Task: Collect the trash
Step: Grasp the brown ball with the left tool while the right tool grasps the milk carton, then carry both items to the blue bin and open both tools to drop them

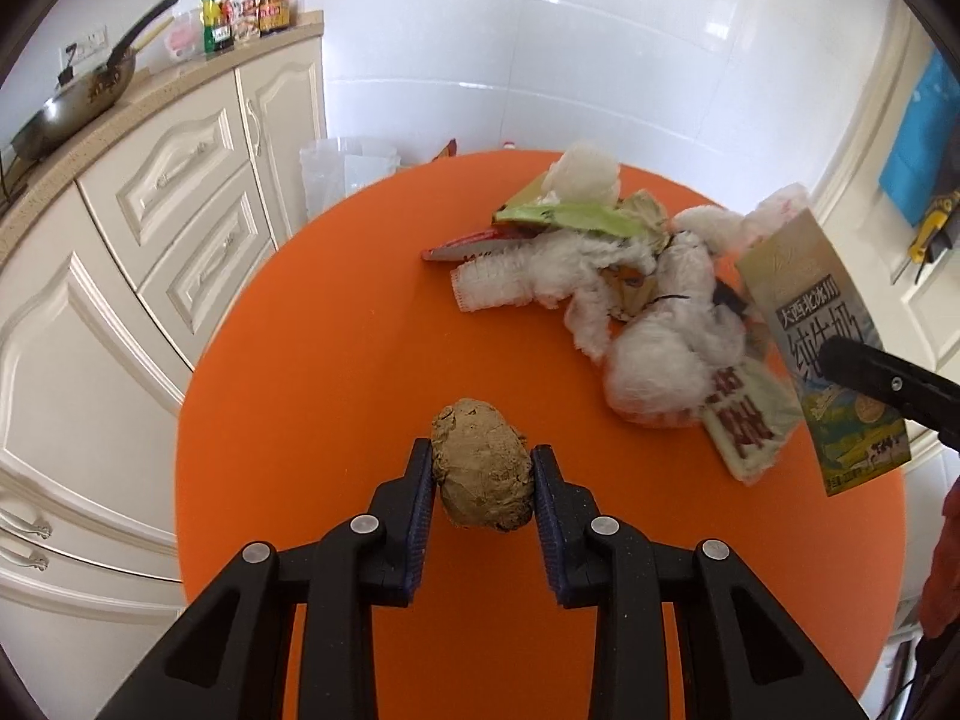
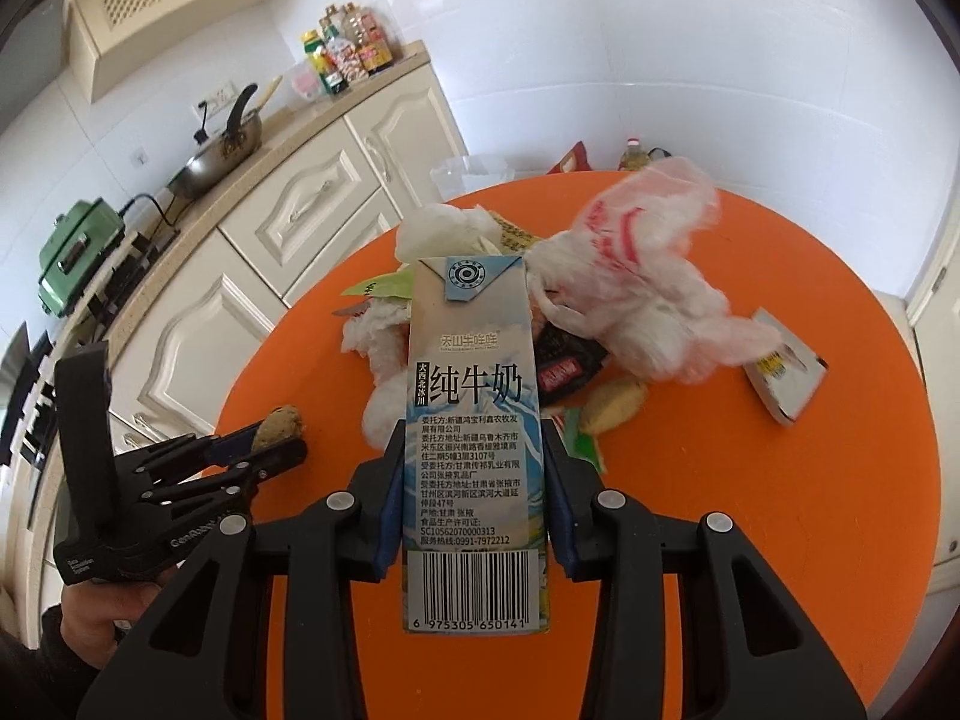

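Observation:
My left gripper point(image 1: 482, 468) is shut on a brown crumpled paper lump point(image 1: 485, 465), held just above the round orange table point(image 1: 312, 360). The same lump point(image 2: 279, 425) shows at the left of the right wrist view, between the left gripper point(image 2: 264, 450) pads. My right gripper point(image 2: 471, 468) is shut on a tall blue-and-white milk carton point(image 2: 474, 408), lifted over the table; in the left wrist view the carton point(image 1: 822, 348) hangs at the right edge. A trash pile point(image 1: 606, 276) of white tissue, wrappers and a pink-printed plastic bag point(image 2: 642, 276) lies at the table's far side.
Cream cabinets point(image 1: 150, 228) with a wok point(image 1: 78, 102) and sauce bottles point(image 1: 246, 6) run along the left. A translucent bin point(image 1: 348, 168) stands behind the table. A small open box point(image 2: 786, 372) and a yellowish scrap point(image 2: 615, 405) lie at the right. A hand point(image 2: 102, 606) holds the left gripper.

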`<state>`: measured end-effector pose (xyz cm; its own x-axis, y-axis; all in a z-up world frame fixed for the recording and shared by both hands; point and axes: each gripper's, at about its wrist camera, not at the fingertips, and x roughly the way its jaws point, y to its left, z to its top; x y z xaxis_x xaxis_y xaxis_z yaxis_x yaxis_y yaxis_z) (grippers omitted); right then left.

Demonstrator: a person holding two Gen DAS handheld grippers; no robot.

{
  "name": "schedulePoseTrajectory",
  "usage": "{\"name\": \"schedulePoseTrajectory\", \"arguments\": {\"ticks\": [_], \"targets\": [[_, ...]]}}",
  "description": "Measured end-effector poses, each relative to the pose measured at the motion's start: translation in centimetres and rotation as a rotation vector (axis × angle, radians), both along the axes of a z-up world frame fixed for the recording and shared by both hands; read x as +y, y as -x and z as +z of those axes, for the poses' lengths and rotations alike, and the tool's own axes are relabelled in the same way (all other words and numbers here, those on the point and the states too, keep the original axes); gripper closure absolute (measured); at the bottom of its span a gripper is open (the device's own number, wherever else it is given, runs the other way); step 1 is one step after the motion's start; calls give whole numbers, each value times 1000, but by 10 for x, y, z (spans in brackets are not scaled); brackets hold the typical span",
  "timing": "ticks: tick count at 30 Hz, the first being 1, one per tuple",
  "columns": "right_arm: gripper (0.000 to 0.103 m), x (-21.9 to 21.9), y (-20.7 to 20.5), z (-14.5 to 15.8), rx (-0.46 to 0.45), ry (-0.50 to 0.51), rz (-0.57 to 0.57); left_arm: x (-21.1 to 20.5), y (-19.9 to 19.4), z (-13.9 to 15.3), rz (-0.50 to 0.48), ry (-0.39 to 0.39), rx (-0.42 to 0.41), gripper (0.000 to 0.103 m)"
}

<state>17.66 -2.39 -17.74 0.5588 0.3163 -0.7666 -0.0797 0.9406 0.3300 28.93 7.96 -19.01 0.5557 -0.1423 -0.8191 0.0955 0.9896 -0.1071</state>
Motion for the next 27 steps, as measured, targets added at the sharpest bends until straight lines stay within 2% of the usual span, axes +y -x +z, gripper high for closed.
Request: {"name": "schedulePoseTrajectory", "arguments": {"ticks": [5, 11, 14, 18, 22, 27], "targets": [[64, -20, 20, 9, -29, -49, -53, -19, 33, 31, -39, 7, -57, 76], [64, -58, 58, 36, -103, -74, -145, -56, 75, 73, -157, 52, -130, 76], [64, -91, 89, 55, -150, -76, -224, -89, 94, 96, -246, 77, -171, 76], [64, -154, 151, 77, -202, -63, -386, -148, 130, 120, -408, 126, -203, 76], [64, -214, 219, 84, -201, -18, -558, -215, 170, 125, -582, 177, -193, 76], [64, -280, 292, 61, -131, 8, -762, -299, 222, 103, -781, 196, -121, 76]]}}
